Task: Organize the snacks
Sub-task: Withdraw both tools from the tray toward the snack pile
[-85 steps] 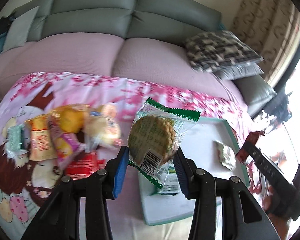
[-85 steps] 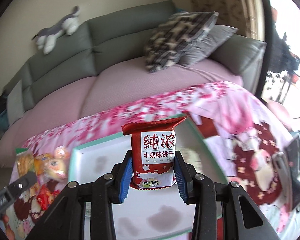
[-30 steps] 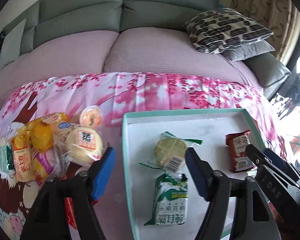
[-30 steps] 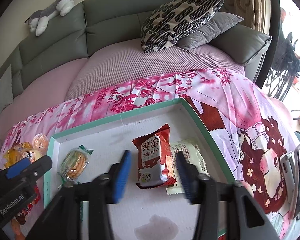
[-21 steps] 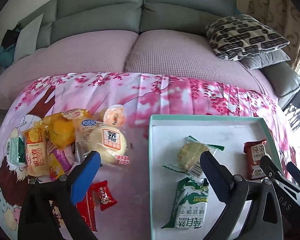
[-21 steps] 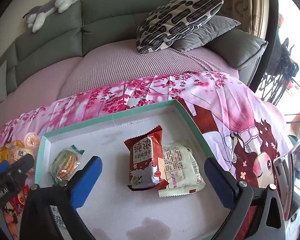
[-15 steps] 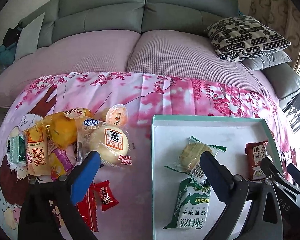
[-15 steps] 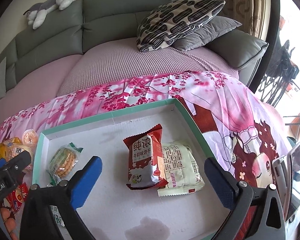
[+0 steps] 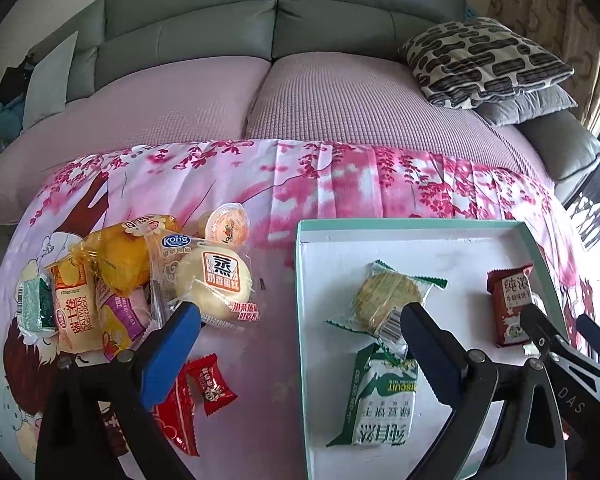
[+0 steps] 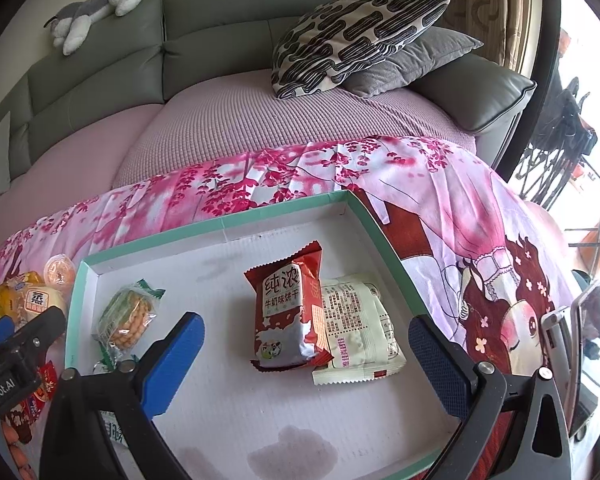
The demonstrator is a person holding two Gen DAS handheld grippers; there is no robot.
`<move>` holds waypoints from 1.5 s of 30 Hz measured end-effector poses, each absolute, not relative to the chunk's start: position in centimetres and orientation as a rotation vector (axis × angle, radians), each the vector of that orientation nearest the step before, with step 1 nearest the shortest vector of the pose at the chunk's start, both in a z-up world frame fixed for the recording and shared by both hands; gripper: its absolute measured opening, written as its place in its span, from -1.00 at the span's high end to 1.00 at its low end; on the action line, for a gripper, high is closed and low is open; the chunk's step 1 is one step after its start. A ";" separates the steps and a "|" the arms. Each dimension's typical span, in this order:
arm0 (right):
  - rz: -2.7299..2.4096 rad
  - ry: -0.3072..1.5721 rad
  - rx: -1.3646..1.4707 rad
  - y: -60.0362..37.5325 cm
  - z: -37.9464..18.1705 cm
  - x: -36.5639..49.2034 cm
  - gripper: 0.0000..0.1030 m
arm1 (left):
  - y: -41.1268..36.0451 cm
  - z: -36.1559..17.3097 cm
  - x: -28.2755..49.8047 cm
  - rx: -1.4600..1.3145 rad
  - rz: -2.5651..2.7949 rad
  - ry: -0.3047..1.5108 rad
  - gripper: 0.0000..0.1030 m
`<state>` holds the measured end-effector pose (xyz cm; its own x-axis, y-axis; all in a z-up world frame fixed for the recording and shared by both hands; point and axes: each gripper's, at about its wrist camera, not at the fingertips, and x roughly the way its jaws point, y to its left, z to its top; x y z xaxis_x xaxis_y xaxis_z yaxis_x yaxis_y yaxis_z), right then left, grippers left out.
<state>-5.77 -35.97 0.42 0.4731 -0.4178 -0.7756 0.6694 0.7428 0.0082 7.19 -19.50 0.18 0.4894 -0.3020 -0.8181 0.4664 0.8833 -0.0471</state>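
A teal-rimmed white tray (image 9: 302, 288) (image 10: 220, 222) lies on the pink floral cloth. In it lie a round green-wrapped biscuit (image 9: 384, 296) (image 10: 130, 316), a green-and-white biscuit pack (image 9: 382, 400), a red milk-biscuit pack (image 10: 288, 316) (image 9: 508, 304) and a pale pack (image 10: 358, 328) partly under it. My left gripper (image 9: 300, 332) hangs open above the tray's left rim, empty. Above the red pack my right gripper (image 10: 306, 340) stands wide open, holding nothing. Left of the tray is a heap of loose snacks (image 9: 140, 276).
In the heap are a steamed cake pack (image 9: 216, 280), a jelly cup (image 9: 226, 224), yellow packs and red candies (image 9: 210, 382). Behind the cloth runs a sofa (image 9: 260, 96) with patterned cushions (image 10: 352, 36). A phone-like object (image 10: 572, 328) stands at the right edge.
Both grippers have let go of their packs and opened wide; the biscuit and the red pack now lie in the tray. The left view has shifted toward the snack heap.
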 end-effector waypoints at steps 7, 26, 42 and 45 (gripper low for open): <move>-0.656 0.901 0.391 -35.0 1.2 -6.2 -1.00 | -17.4 0.9 7.2 0.211 -0.434 0.969 -0.94; -0.536 0.922 0.365 -29.8 2.0 -4.1 -1.00 | -5.9 1.4 9.5 0.097 -0.206 0.994 -0.94; -0.308 0.919 0.271 -21.5 2.0 -0.5 -1.00 | 2.2 1.8 10.4 -0.023 -0.053 0.988 -0.94; -0.281 0.922 0.276 -20.8 1.6 -0.2 -1.00 | 2.8 1.9 10.4 -0.036 -0.056 0.983 -0.94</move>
